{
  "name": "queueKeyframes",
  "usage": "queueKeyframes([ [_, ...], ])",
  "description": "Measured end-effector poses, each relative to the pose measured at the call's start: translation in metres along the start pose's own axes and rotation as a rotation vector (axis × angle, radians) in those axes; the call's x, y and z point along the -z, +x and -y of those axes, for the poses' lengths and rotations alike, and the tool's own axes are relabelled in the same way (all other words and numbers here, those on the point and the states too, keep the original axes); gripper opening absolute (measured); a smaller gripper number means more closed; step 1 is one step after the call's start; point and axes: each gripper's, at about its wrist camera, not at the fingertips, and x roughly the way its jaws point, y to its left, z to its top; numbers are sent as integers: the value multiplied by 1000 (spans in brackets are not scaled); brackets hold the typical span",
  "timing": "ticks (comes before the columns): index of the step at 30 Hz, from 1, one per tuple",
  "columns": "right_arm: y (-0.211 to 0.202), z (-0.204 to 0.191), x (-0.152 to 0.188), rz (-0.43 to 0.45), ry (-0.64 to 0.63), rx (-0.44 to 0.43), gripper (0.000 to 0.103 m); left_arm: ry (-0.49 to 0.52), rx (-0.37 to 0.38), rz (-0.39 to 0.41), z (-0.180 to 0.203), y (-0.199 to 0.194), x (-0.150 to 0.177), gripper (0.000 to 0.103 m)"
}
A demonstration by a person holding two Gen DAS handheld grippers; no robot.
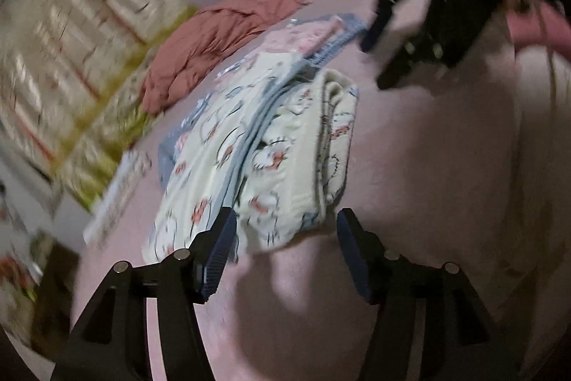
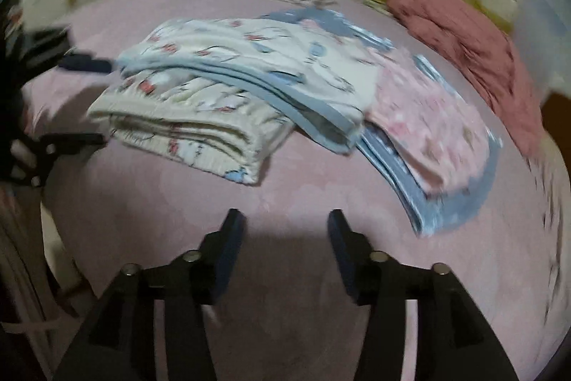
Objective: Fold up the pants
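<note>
Left wrist view: left gripper (image 1: 285, 250) gapes empty, the folded cream cartoon-print pants (image 1: 285, 163) just ahead, their long axis running away up the pink bedspread (image 1: 446, 166)

Right wrist view: right gripper (image 2: 285, 249) open, empty; pants (image 2: 185, 124) ahead-left, bare bedspread between, folded clothes stack (image 2: 410, 116) crowding their right

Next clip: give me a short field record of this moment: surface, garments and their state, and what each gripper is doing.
surface: pink bed cover
folded pants: cream printed pair, folded, lying on the cover
stack beside it: cream and blue printed garment overlapping the pants; pink printed garment on a grey-blue one
unfolded item: crumpled rust-red garment at the far edge
left gripper: open, nothing between the jaws, near the pants' edge
right gripper: open, empty, over bare cover
image quality: motion blur
</note>
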Motion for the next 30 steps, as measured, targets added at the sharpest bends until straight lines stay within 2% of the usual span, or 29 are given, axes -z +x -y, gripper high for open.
queueKeyframes([
  [3, 3, 2, -7, 6, -50, -27, 53, 10, -4, 21, -1, 7, -4, 58],
  [4, 4, 4, -9, 9, -48, -32, 53, -3, 3, 20, -4, 10, -5, 55],
  [5, 5, 8, -10, 13, -35, -43, 53, -19, 13, 21, -6, 12, -6, 49],
  [6, 5, 11, -11, 20, -22, -49, 53, -34, 29, 23, -8, 13, -7, 30],
  [7, 2, 9, -11, 29, -11, -52, 53, -43, 46, 23, -8, 14, -8, 18],
  [10, -1, 16, -13, 71, -5, -89, 53, -88, 63, 39, -14, 12, -12, 17],
  [13, -6, 10, -12, 98, -104, -114, 53, -178, 120, 45, -30, 6, -12, 16],
  [14, -5, 5, -11, 101, -178, -120, 53, -209, 141, 47, -38, 5, -14, 16],
  [20, 9, -23, -18, 163, -432, -22, 53, -365, 212, 56, -68, 3, -16, 16],
  [24, 16, -39, -25, 233, -520, 16, 53, -363, 202, 65, -67, 0, -16, 16],
  [25, 17, -41, -29, 259, -519, 37, 44, -364, 201, 67, -66, -1, -15, 15],
  [26, 17, -40, -33, 266, -499, 29, 20, -367, 196, 72, -67, -3, -15, 15],
  [28, 16, -29, -45, 256, -413, -57, 19, -381, 188, 86, -73, -6, -16, 15],
  [30, 7, -15, -56, 295, -329, -104, 19, -399, 183, 104, -81, -9, -18, 15],
])
